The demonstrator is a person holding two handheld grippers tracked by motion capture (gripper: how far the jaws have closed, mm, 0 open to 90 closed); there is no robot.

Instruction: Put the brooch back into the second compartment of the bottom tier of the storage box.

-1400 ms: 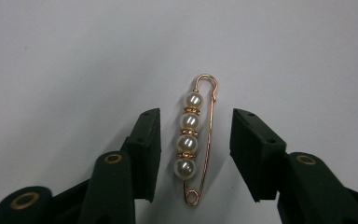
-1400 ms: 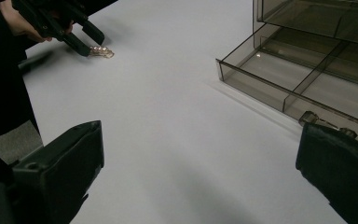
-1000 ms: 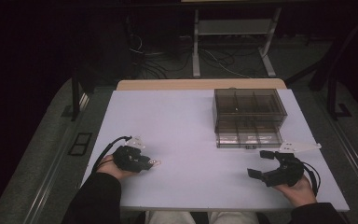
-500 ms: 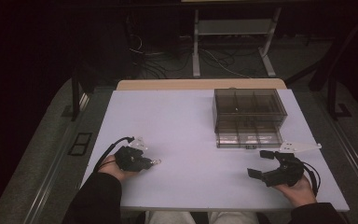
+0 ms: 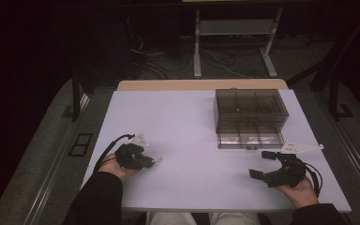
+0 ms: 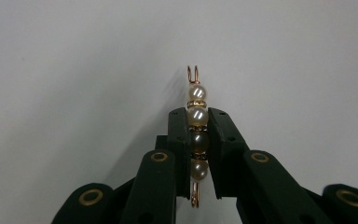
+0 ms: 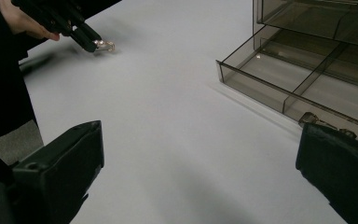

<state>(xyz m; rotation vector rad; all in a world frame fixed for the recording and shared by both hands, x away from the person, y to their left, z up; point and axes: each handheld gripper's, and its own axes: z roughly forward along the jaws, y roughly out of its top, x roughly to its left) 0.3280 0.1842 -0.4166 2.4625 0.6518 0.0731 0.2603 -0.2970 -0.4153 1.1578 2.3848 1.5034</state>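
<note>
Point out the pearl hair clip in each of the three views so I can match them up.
High view: the pearl hair clip sticks out of the left gripper, lower left on the white table.
Left gripper view: centre of the picture, clamped upright between the black jaws.
Right gripper view: upper left, at the tip of the far gripper.
Shared landmark: the white table, on which the clip lies or just above which it hangs.

We note 1 white bench [image 5: 183, 122], its wooden far edge showing. Directly on it: 1 smoky clear drawer box [image 5: 251, 117], far right, with its lower drawer pulled open toward us.
</note>
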